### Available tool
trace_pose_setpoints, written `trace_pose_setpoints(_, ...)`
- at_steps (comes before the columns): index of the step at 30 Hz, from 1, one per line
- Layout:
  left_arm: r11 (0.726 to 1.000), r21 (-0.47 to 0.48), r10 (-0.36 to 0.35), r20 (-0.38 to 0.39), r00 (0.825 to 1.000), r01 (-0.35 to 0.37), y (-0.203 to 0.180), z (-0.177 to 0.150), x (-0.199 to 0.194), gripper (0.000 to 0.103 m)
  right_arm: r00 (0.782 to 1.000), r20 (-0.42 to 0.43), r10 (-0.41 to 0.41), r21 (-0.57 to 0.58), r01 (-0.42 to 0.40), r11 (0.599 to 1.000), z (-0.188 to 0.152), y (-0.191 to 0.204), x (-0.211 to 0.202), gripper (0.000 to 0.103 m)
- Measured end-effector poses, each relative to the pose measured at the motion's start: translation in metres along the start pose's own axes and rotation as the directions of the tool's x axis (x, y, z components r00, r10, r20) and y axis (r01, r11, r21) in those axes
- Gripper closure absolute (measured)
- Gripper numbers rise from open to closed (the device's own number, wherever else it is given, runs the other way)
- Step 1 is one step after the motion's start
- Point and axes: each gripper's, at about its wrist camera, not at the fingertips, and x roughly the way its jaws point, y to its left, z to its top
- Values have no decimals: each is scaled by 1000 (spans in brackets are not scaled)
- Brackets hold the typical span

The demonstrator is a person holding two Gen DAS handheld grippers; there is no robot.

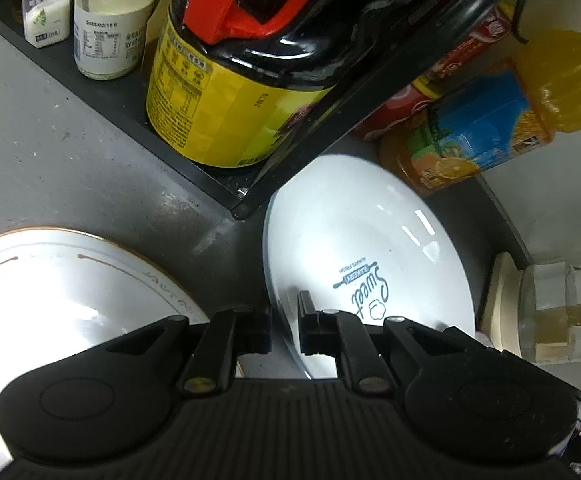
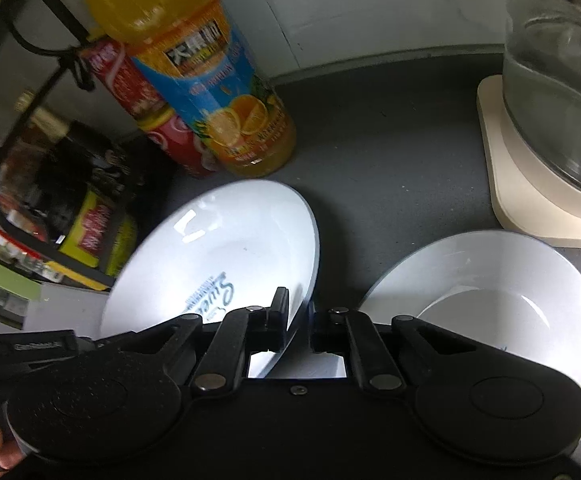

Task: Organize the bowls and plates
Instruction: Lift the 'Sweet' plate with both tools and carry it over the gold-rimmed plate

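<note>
Both grippers grip the same white "Sweet" plate (image 1: 362, 240) by opposite rim edges: left gripper (image 1: 284, 322) jaws clamped on its near rim, right gripper (image 2: 299, 320) jaws likewise. Plate tilts over the grey bench (image 2: 402, 160), near the orange juice bottle (image 2: 210, 92). White bowl (image 2: 502, 292) sits just right; brown-rimmed plate (image 1: 70, 280) left.

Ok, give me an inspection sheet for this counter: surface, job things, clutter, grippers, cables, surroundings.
Surface: dark grey countertop, a few specks.
Job's things: white "Sweet"-printed plate, tilted; brown-rimmed white plate; plain white bowl.
Clutter: orange juice bottle; red drink bottle; yellow-labelled dark sauce jug; glass kettle on cream base.
Grippers: left hand-held gripper and right hand-held gripper each clamp the printed plate's rim.
Cables: black cord beside the rack.
Surroundings: black shelf rack; white wall.
</note>
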Motion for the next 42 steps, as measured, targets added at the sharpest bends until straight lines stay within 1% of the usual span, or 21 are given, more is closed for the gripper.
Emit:
trace_pose_setpoints(2, 1000, 4, 7, 3, 1000, -7, -1, -2, -4, 93, 1000, 2, 3, -19, -3, 1000, -2, 0, -1, 94)
trace_pose_setpoints(6, 1000, 6, 18, 7, 1000, -18, -3, -9, -10, 93, 999, -2, 33, 6, -33, 999, -8, -3, -4, 93)
trace_pose_setpoints(12, 1000, 9, 24, 27, 999, -25, -2, -20, -27, 93, 998, 4, 56, -16, -56, 998, -16, -2, -21, 93)
trace_pose_setpoints(19, 1000, 15, 26, 59, 998, -27, -5, -37, -53, 93, 995, 19, 101, -83, -99, 992, -26, -4, -41, 91)
trace_pose_setpoints(24, 999, 2, 39, 77, 996, -39, -5, -53, -68, 93, 990, 14, 139, -104, -136, 985, -29, -7, -51, 91)
trace_pose_setpoints(27, 999, -15, 46, 84, 995, -44, -3, -64, -76, 93, 990, -1, 144, -143, -142, 979, -33, -4, -56, 91)
trace_pose_setpoints(29, 998, -31, 54, 91, 994, -52, -3, -72, -80, 93, 987, -18, 160, -158, -161, 974, -36, -5, -60, 90)
trace_pose_setpoints(35, 992, -98, 86, 108, 990, -75, 1, -93, -93, 93, 974, -47, 222, -177, -226, 958, -44, -6, -65, 89)
trace_pose_setpoints(42, 984, -142, 124, 128, 984, -106, 13, -112, -114, 93, 965, -74, 253, -188, -262, 947, -61, 8, -66, 89)
